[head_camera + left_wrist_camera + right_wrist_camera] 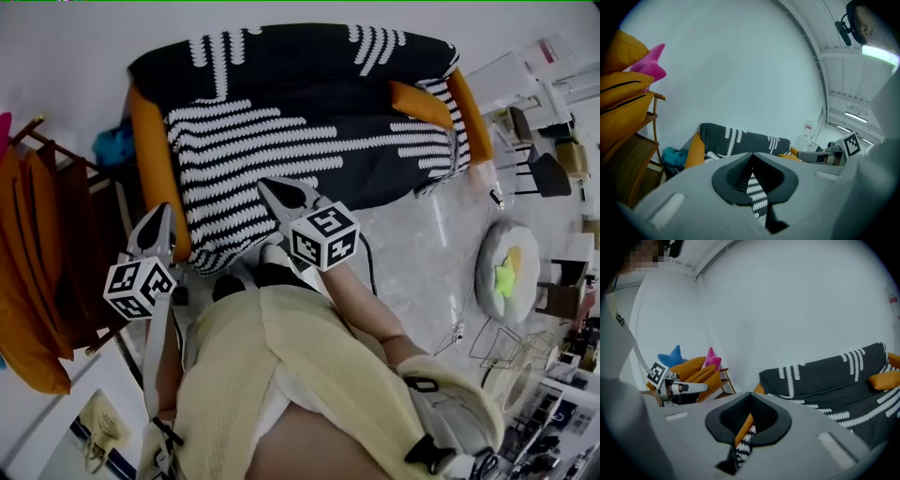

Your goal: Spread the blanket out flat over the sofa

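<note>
Blanket [262, 150] already drapes the sofa [150, 141], so left gripper [165, 210] and right gripper [266, 185] hover at its front edge, all 2 closed, seemingly empty, likely for smoothing.

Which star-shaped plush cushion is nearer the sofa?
The pink star-shaped plush cushion: it pokes up between the blue star-shaped plush cushion and the orange sofa.

The head view looks steeply down past the person [281, 375] onto the sofa [153, 159]. Both gripper views ride low behind their own jaws, facing that sofa and the wall [740, 70]. Each also shows the other: right gripper [800, 155], left gripper [706, 386].
</note>
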### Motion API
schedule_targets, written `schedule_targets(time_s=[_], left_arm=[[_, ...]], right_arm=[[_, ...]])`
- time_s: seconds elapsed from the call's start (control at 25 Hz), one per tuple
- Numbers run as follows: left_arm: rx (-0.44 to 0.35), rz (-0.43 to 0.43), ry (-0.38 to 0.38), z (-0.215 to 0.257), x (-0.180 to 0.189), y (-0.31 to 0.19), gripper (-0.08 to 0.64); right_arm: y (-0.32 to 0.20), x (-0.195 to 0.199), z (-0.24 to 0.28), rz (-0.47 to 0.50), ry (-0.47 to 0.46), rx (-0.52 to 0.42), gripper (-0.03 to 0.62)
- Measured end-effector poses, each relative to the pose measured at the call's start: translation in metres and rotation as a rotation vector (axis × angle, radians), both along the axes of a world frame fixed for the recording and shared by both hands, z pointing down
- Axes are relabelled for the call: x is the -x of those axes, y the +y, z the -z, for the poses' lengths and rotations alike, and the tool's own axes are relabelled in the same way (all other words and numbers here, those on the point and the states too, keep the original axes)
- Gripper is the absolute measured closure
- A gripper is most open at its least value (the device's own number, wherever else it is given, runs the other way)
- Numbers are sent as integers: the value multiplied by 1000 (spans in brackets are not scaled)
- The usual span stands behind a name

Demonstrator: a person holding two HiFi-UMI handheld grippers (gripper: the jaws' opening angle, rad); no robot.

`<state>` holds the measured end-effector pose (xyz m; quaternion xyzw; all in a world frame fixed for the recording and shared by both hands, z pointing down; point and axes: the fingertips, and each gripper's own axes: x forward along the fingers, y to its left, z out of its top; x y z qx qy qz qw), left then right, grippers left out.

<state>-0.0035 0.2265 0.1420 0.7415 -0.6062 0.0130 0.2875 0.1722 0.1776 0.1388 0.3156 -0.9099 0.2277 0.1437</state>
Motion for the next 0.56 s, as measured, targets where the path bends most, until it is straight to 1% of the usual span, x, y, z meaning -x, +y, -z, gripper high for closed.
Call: schedule_targets(time_s=[0.2, 0.56], left_arm=[[-4, 13, -19, 1, -3, -11, 557], [-3, 32, -48, 2, -24, -27, 557]], right_arm=[[-15, -12, 1, -17, 5, -9, 588], [-39, -35, -10, -18, 3, 8, 588]])
